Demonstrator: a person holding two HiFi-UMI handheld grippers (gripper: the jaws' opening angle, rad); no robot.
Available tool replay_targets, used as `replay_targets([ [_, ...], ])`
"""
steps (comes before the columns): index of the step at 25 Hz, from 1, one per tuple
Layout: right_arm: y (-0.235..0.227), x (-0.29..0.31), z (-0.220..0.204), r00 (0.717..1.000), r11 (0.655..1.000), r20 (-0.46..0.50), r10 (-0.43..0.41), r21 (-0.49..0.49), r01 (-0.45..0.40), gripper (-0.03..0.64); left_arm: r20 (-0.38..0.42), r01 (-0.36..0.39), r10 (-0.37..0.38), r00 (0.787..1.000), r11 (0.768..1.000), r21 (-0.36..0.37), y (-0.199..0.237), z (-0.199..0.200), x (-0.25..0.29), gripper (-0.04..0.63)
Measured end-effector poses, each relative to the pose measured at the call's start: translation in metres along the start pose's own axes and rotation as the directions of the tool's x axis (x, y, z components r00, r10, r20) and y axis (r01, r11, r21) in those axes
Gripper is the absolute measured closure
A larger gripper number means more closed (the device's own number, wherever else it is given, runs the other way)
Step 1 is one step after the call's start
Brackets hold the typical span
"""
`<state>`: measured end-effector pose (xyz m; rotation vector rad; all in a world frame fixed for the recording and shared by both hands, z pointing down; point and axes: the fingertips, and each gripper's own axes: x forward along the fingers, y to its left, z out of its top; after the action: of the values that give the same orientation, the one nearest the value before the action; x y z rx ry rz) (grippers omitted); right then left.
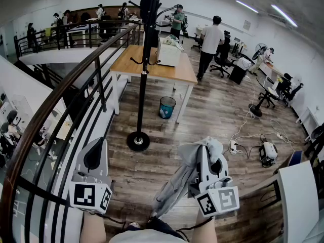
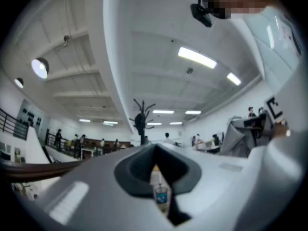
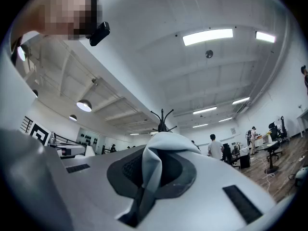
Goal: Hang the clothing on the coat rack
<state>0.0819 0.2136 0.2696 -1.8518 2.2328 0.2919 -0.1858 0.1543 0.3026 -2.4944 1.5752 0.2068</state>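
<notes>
**At the railing: garment gripped on the right, rack straight ahead**

Down at the bottom of the head view we have both grippers side by side over the wooden floor (image 1: 212, 110). The right gripper (image 1: 207, 148) has its jaws clamped on the grey clothing (image 1: 174, 186). A fold of fabric bunches over the fingertips, and the rest trails down and to the left towards the person's knees. The right gripper view confirms it: pale cloth (image 3: 151, 167) is pinched between the dark pads and bulges over the tips.

On to the left gripper (image 1: 98, 143), close beside the dark railing (image 1: 76, 80). Its jaws are drawn in to a thin slit with nothing held between them. Through that slit, the left gripper view (image 2: 155, 153) shows the blue bin (image 2: 161, 196).

Each gripper carries a cube of black-and-white square markers, left (image 1: 91, 196) and right (image 1: 220, 200). They show patterns only, no words.

The black coat rack (image 1: 143, 85) stands ahead of both grippers, well apart from the clothing, with its round base (image 1: 138, 140) on the floor. Something dark hangs near its top. Behind it is a wooden table (image 1: 167, 72) with a white box (image 1: 169, 52) on it. The bin (image 1: 167, 107) sits under the table edge, and its printed label is too small to read. A power strip (image 1: 234, 147) and white cables lie to the right. A person in a white shirt (image 1: 210, 39) stands beyond the table, back turned.
</notes>
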Motion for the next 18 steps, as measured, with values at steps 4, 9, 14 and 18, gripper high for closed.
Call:
replay_targets([
  [4,-0.006,0.002,0.001,1.0,1.0,0.002,0.004,0.001,-0.004,0.609,0.003,0.0,0.0,1.0,1.0,-0.002,-0.005,0.001,0.005,0.586],
  [9,-0.011,0.01,-0.004,1.0,1.0,-0.001,0.019,0.01,-0.019,0.609,0.001,0.001,-0.001,1.0,1.0,-0.002,-0.01,-0.003,0.016,0.586],
  [14,-0.022,0.022,-0.012,0.999,0.999,-0.011,0.032,0.016,-0.032,0.609,0.0,0.002,-0.002,1.0,1.0,0.004,-0.016,-0.006,0.032,0.586],
  [18,-0.031,0.036,-0.019,0.999,0.999,-0.013,0.045,0.029,-0.045,0.609,-0.003,0.0,0.0,1.0,1.0,0.005,-0.02,-0.011,0.048,0.586],
])
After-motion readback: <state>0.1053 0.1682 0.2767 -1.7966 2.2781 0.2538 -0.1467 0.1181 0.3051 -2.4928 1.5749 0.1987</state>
